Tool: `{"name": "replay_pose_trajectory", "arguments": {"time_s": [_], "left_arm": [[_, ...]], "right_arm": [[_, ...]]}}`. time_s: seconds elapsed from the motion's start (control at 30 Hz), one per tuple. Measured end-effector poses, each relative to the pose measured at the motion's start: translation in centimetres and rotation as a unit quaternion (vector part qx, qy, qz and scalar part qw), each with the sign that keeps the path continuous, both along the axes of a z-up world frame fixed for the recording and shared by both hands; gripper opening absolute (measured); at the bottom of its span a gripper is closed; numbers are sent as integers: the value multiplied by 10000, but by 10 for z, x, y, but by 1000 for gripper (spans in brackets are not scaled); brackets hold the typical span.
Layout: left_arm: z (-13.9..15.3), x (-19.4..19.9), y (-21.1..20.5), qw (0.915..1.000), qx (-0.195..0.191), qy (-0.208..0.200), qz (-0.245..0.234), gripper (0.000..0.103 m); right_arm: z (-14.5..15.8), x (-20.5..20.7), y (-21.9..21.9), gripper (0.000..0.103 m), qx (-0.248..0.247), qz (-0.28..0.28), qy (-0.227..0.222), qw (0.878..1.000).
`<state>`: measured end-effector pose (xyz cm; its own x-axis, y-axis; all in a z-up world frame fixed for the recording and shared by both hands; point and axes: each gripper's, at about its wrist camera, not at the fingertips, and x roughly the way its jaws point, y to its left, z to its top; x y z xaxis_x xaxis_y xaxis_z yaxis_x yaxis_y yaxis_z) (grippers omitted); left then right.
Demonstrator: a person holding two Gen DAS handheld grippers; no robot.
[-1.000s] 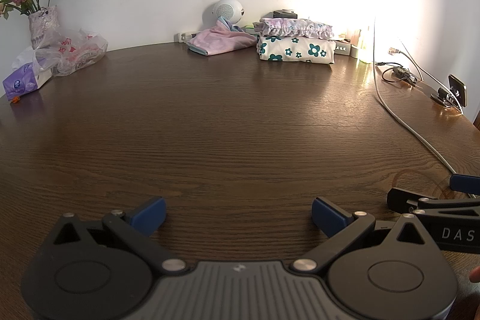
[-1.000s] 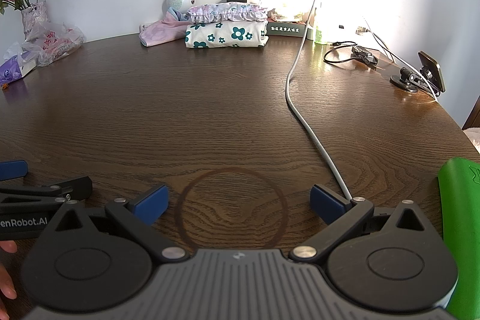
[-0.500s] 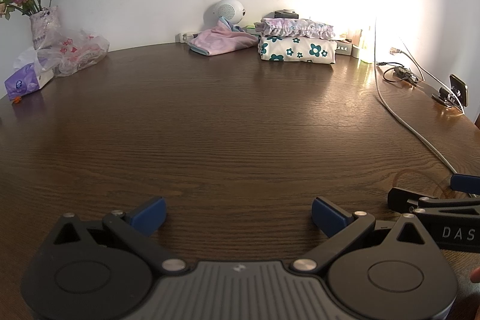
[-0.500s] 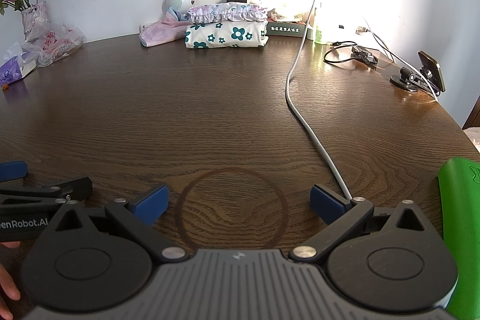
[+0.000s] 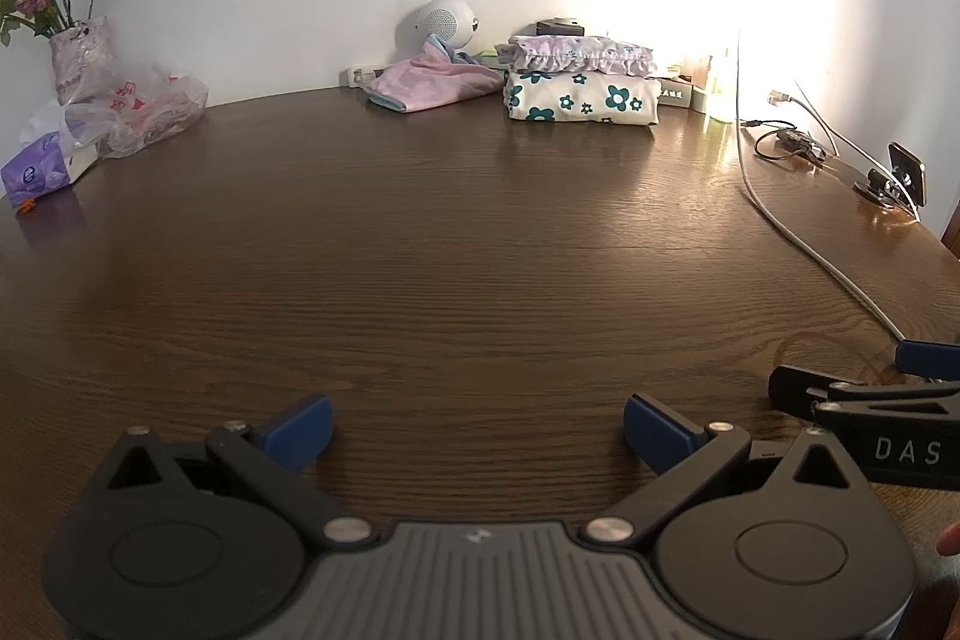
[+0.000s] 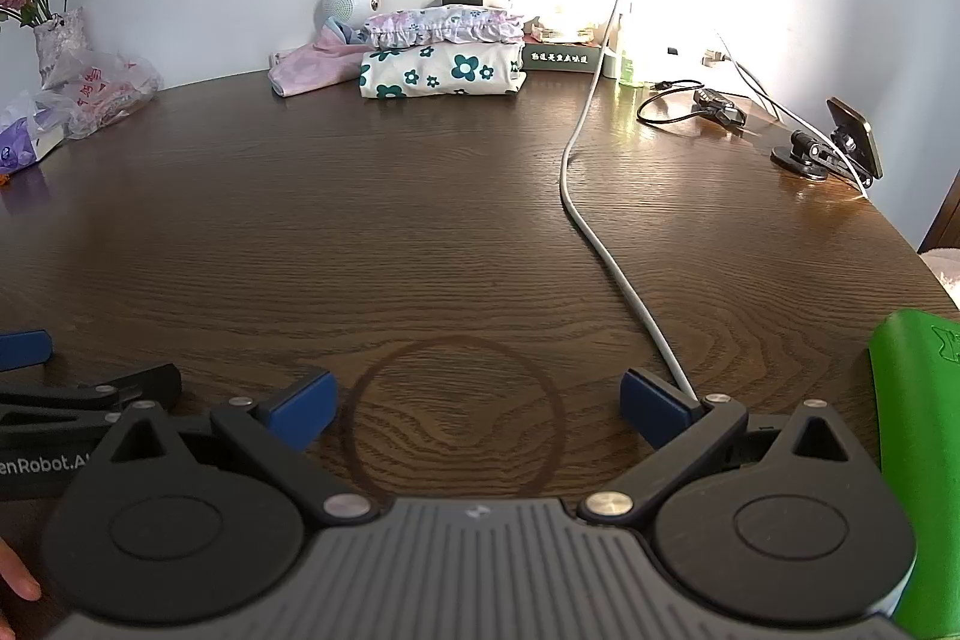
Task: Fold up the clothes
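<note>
Bare table [image 5: 456, 232] spreads ahead; cable [image 6: 606, 250] at one o'clock. Folded clothes [image 5: 581, 85] lie far off at twelve. Left gripper [image 5: 477, 427] and right gripper [image 6: 477, 403] gape wide, empty.

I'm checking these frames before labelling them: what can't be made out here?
- Green item: cut by the right wrist view's edge; kind unclear.
- Things by the wall behind the grey cable: washed out by glare.
- Book lettering: too small.
- Plastic bag contents: blurred by film, left wrist view.
- Right gripper: open, empty.
</note>
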<state>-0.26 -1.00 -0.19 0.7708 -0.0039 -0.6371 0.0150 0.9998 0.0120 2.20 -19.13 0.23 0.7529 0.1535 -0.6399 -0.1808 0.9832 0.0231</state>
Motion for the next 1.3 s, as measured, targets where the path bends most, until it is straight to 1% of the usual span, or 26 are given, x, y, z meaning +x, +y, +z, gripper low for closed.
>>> {"name": "replay_pose_trajectory", "arguments": {"time_s": [1.07, 1.17, 1.3], "left_arm": [[-1, 1, 1, 10000, -55, 1, -33, 103], [-1, 2, 2, 9999, -47, 4, 96, 103], [-1, 3, 3, 9998, -21, 8, 203, 103]], "right_arm": [[1, -2, 2, 102, -24, 28, 7, 10000], [1, -3, 2, 102, -21, 38, 8, 10000], [1, -4, 4, 102, -4, 244, 8, 9997]]}}
